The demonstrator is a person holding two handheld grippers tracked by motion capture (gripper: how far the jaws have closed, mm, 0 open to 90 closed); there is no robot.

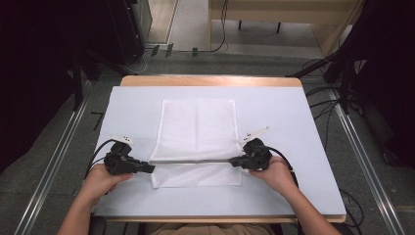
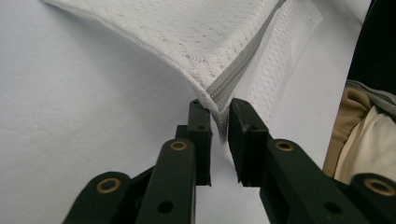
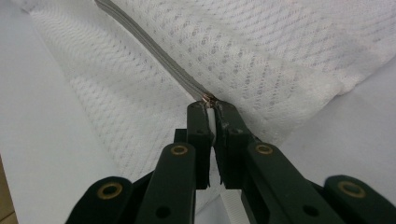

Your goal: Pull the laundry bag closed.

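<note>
Between both grippers: mesh laundry bag (image 1: 196, 128), zipper edge (image 1: 193, 161) taut crosswise; right gripper (image 1: 234, 161) clamps its zipper end, left gripper (image 1: 150, 168) slackened, corner loose between its jaws.

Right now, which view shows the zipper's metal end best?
Right gripper view: the zipper's metal end sits sharp at the right gripper tips. Left gripper view shows the grey zipper tape; high view, a thin line.

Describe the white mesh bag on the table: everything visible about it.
The white mesh bag is a flat rectangle of netted fabric with a grey zipper across it near the person's edge. It lies on the pale table cover, its zipper line raised. The right gripper pinches the zipper's end; the left gripper has the other corner between slightly parted fingers.
</note>
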